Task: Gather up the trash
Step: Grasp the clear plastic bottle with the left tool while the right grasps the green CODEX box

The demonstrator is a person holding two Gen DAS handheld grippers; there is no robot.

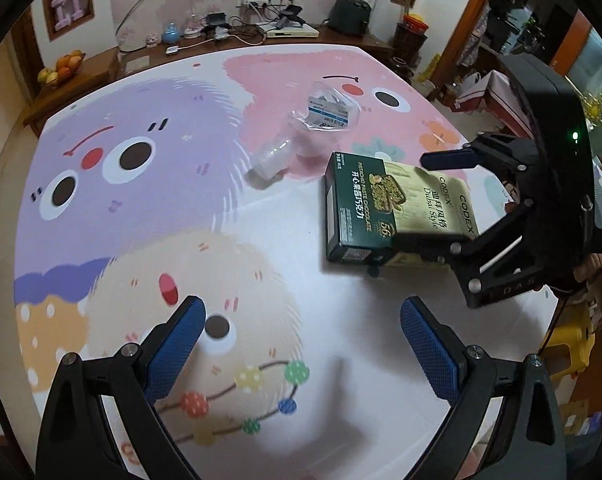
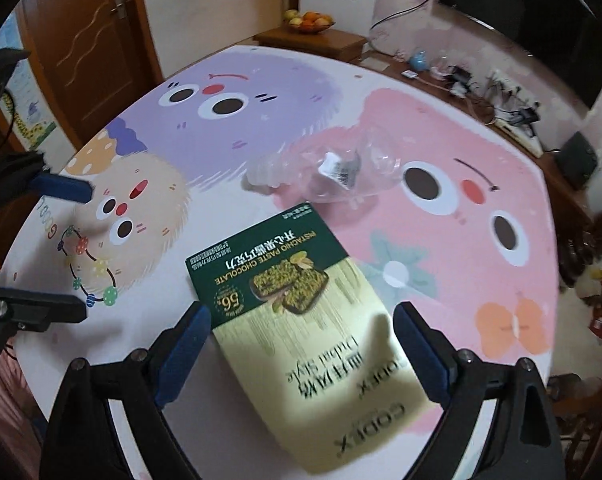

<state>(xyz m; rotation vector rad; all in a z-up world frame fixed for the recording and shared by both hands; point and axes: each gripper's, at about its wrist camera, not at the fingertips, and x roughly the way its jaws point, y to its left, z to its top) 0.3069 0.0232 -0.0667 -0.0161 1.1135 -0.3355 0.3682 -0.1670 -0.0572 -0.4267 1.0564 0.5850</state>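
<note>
Empty and spread wide at the left: left gripper, hovering over bare tablecloth, nothing between its blue pads. Further along, toward the middle of the cloth: a crumpled clear plastic bottle lying on its side on the pink cartoon patch, just beyond the carton and apart from it. Then the chocolate box — green and cream, lying flat near the table's right side. Over it, the right gripper, jaws parted to their full spread and straddling the box's cream end, pads not pressing on it yet as far as can be judged.

For a clean pickup, probably best: lower squarely so both pads meet the long side walls, not the printed top face — close gently, since an empty carton likely buckles. Worth keeping the fingertips clear of the cloth to avoid dragging it. Bottle left for the free left gripper.
</note>
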